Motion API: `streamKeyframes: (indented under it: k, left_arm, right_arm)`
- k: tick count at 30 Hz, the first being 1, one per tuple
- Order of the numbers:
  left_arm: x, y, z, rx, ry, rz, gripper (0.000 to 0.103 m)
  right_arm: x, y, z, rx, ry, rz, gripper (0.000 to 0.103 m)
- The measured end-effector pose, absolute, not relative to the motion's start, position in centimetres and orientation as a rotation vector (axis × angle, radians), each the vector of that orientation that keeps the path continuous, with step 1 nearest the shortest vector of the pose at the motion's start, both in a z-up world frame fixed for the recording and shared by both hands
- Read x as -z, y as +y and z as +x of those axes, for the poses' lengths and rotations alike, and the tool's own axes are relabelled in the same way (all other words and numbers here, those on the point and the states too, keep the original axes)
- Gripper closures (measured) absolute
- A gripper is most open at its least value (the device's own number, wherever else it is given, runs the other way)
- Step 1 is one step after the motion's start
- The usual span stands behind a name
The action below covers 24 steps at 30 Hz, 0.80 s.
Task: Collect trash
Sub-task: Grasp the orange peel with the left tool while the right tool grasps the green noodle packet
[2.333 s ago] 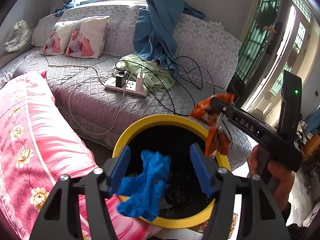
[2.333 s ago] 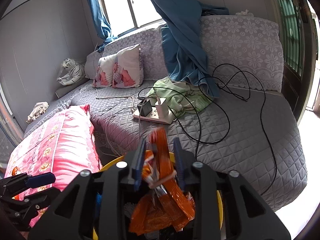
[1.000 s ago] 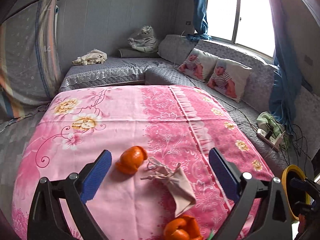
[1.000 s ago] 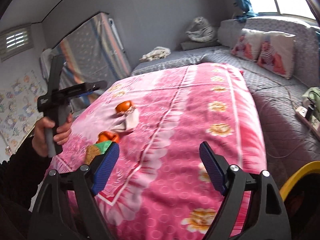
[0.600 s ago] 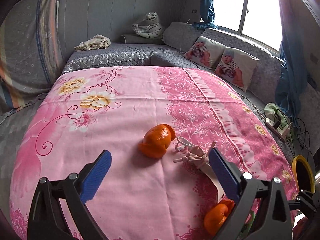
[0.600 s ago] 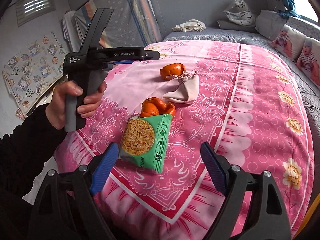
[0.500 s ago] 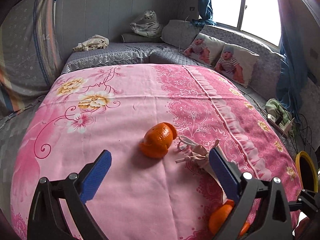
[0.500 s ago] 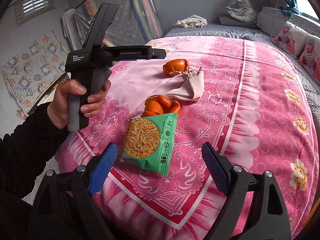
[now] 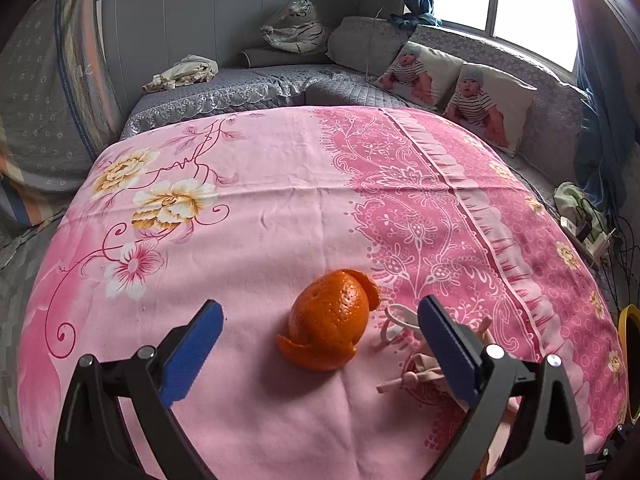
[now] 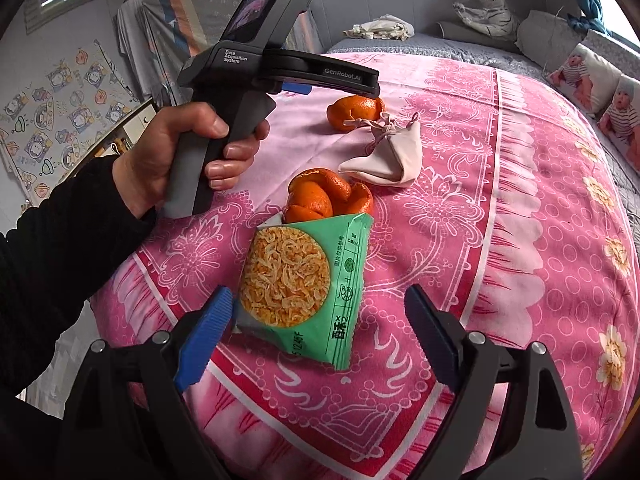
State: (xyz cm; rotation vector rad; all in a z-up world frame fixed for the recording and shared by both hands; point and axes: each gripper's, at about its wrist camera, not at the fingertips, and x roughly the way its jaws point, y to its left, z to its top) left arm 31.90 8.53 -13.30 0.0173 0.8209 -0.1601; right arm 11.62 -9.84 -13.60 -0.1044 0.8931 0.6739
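Green foil snack packet printed with a round of orange shreds [image 10: 304, 288] lies flat on the pink flowered bedspread [image 10: 500, 240], near its front edge; all else is placed from this packet. Touching its far edge: a heap of curled orange peel [image 10: 326, 196]; just beyond that heap, a small beige cloth drawstring pouch [image 10: 390, 158]; beyond the pouch, and touching its cords, a second piece of orange peel, domed like a half-emptied fruit [image 10: 354, 110].

Right gripper [image 10: 320, 332] hangs over the packet's near end, blue pads spread wide, nothing clamped; the left pad stands just beside the packet's near-left corner, the right pad well clear; the packet's near end lies between them, not held.

Left gripper [image 9: 320, 344], seen from its own camera, straddles the domed peel [image 9: 330, 334] with its blue pads wide apart and gripping nothing; the peel rests on the cloth between them, touched by neither; the pouch's cords [image 9: 404, 332] run under the right pad.

From the right wrist view, a hand in a black sleeve [image 10: 188, 148] holds the left gripper's black handle up-left of the packet.

Yellow rim of a bin [image 9: 628, 356] shows past the bedspread's right edge; cushions with a baby print [image 9: 452, 80] lie far behind.
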Motion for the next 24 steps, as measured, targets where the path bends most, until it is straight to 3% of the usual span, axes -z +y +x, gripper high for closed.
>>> streamKeyframes:
  k: [4,6,11,13,15,19,24]
  left_arm:
    - [13.9,8.2,32.7,0.142,0.827,0.037,0.009]
    - [14.0,8.0,32.7,0.143,0.822,0.048,0.014]
    - [14.8,7.6,33.0,0.147,0.858,0.057,0.059]
    - [15.0,7.5,33.0,0.148,0.862,0.06,0.061]
    - [14.9,7.5,32.9,0.152,0.861,0.056,0.063]
    - [14.4,8.1,32.6,0.152,0.862,0.021,0.065]
    - [12.7,9.2,31.5,0.154,0.829,-0.031,0.065]
  right_arm:
    - [14.0,-9.6,11.8,-0.672,0.901,-0.11,0.021]
    - [14.2,-9.4,12.0,-0.672,0.906,-0.115,0.027]
    - [14.6,-9.4,12.3,-0.665,0.919,-0.113,0.044]
    - [14.6,-9.2,12.4,-0.67,0.921,-0.12,0.065]
    - [14.5,-9.1,12.3,-0.674,0.921,-0.12,0.073]
    - [14.1,-9.1,11.8,-0.702,0.906,-0.127,0.082]
    - [12.6,-10.0,11.0,-0.739,0.852,-0.107,0.085]
